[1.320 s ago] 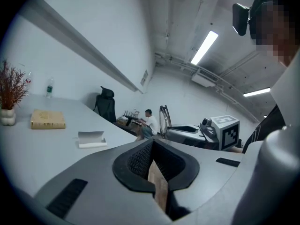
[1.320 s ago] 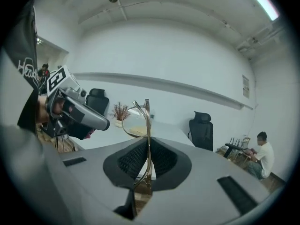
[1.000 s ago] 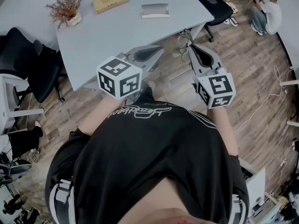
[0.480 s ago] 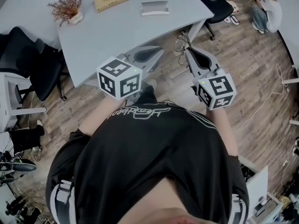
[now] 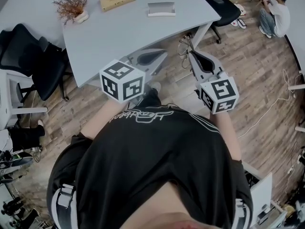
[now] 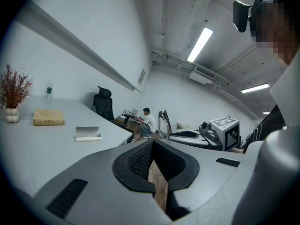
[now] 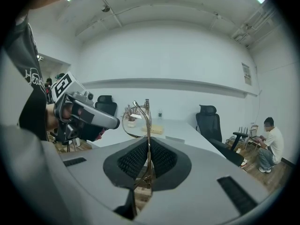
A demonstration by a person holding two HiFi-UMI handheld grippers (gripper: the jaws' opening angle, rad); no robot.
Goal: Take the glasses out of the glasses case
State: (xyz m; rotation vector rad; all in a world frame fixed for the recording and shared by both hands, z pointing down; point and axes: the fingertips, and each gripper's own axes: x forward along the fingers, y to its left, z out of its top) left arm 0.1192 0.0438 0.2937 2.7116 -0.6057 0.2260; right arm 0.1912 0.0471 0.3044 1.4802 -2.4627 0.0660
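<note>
- Now the right hand-held gripper [image 7: 146,142] pinches the thin wire-framed glasses [image 7: 147,112], well apart from the glasses case [image 5: 161,8] on the bench [image 5: 119,32].
- Left hand-held gripper [image 6: 153,161]: jaws together, empty.
- Risk: so slim a hold could let the frame twist, bend or slip free.

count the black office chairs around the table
2: a left chair beside the table, a right chair at its far corner. More may be hidden.
</note>
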